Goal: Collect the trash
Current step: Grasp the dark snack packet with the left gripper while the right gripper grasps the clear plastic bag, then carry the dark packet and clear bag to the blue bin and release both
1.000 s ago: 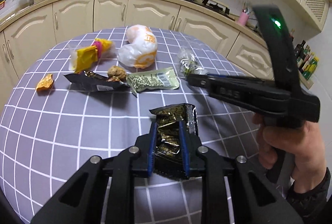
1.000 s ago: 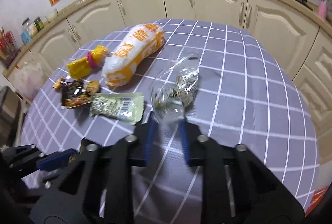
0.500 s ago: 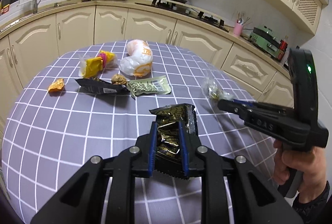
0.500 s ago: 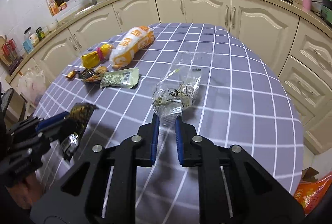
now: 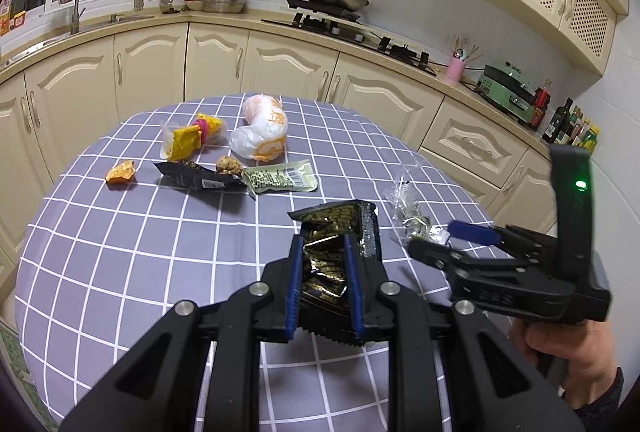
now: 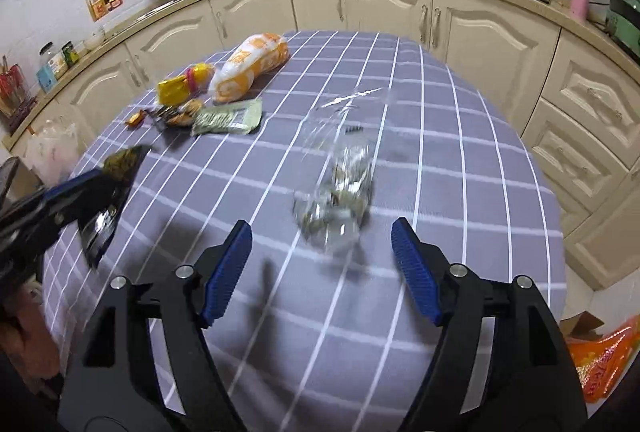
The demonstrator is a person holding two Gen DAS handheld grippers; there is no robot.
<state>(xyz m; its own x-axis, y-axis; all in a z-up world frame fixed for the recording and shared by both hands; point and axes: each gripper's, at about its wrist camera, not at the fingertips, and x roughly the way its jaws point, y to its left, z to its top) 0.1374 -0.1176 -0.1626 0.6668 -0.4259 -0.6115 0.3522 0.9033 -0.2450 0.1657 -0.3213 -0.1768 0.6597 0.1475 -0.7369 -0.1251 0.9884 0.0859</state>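
The left claw [image 5: 322, 274] is pinching a dark foil packet [image 5: 340, 232] tight and holding it up over the table [image 5: 120, 272]. The right claw [image 6: 322, 264] is spread wide, and a clear bag [image 6: 340, 188] is sitting in front of it, blurry, so I cannot tell if it is lying on the cloth or falling. To grab it well, the right claw should go low, slide around the crinkly middle, and squeeze slowly, because thin plastic slips. The packet is shiny and creased. The bag is see-through and lumpy. More wrappers [image 5: 280, 176] are lying far back, near a puffy white bag [image 5: 262, 132]. The cloth is purple with white squares.
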